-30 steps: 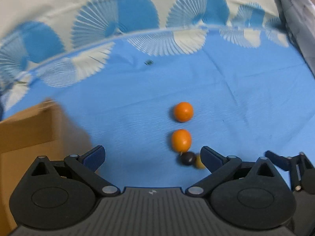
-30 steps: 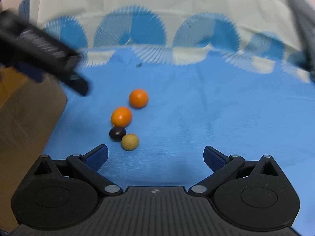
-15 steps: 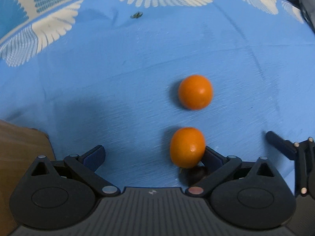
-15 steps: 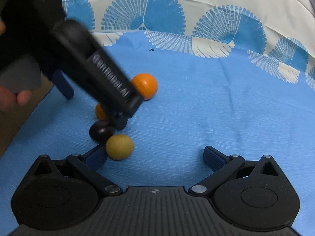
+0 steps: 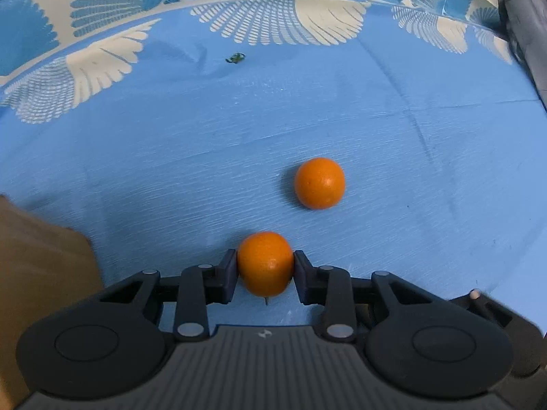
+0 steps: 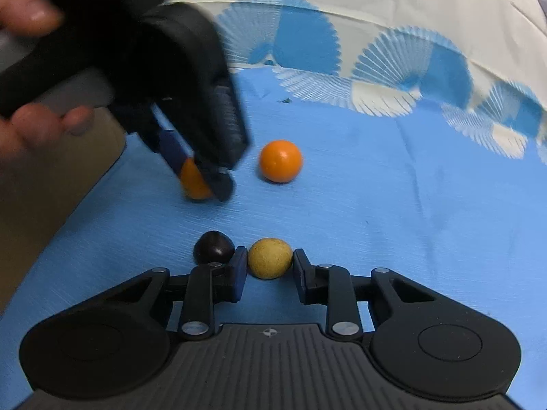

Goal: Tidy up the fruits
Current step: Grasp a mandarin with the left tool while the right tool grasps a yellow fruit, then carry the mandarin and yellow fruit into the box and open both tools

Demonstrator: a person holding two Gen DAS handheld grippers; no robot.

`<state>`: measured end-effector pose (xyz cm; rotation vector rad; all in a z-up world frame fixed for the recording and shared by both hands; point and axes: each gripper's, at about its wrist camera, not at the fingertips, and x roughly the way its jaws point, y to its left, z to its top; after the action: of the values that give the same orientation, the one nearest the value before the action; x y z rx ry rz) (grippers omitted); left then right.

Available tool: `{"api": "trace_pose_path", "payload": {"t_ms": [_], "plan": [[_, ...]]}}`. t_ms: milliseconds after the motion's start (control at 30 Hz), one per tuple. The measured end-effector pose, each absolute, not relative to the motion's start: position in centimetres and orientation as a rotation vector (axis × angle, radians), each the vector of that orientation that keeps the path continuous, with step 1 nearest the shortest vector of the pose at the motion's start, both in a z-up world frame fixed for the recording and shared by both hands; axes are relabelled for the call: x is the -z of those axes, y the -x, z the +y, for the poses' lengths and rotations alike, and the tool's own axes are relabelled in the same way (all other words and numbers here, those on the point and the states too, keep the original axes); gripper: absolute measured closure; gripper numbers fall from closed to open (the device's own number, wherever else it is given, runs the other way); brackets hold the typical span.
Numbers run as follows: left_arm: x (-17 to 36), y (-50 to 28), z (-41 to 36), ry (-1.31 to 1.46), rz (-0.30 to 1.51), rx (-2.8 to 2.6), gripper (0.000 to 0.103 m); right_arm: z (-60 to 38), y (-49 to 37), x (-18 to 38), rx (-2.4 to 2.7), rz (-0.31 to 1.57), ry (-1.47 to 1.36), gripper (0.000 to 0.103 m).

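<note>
Where the near orange fruit (image 5: 265, 263) sits between the pads (image 5: 229, 271) of the left tool (image 5: 265, 275), the jaws are closing and both pads already press its sides at the widest part, low over the blue cloth (image 5: 205, 157). By its look it is a small, light, smooth-skinned citrus with a firm rind, likely to roll or squirt out if pinched off-centre; a grip across the middle, as shown, suits it. A second orange fruit (image 5: 319, 182) lies apart, farther out on the cloth. The yellow-brown round fruit (image 6: 270, 258) lies between the closing jaws of the right tool (image 6: 270, 273), pads at or touching its flanks. Its dull skin probably gives more friction. A dark fruit (image 6: 213, 247) rests just beside the tool's left pad, outside the grip. A brown box (image 5: 41, 266) stands at the left edge.
</note>
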<state>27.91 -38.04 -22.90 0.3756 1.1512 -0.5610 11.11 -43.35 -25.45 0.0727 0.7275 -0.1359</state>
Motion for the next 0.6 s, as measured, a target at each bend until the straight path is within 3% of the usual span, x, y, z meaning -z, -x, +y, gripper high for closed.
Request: {"api": "trace_pose_path", "payload": {"t_ms": [367,600], "plan": [[13.6,-20.6,-32.1,-0.266,1.060,0.556,0.065,-43.4,-4.6,16.6,0.224,0.603,-0.154,0.073],[7.6,-12.8,-24.3,-0.219,1.018,0.528,0.065,-39.1,2.3,9.8,0.178,0.521,-0.146,0.073]]}}
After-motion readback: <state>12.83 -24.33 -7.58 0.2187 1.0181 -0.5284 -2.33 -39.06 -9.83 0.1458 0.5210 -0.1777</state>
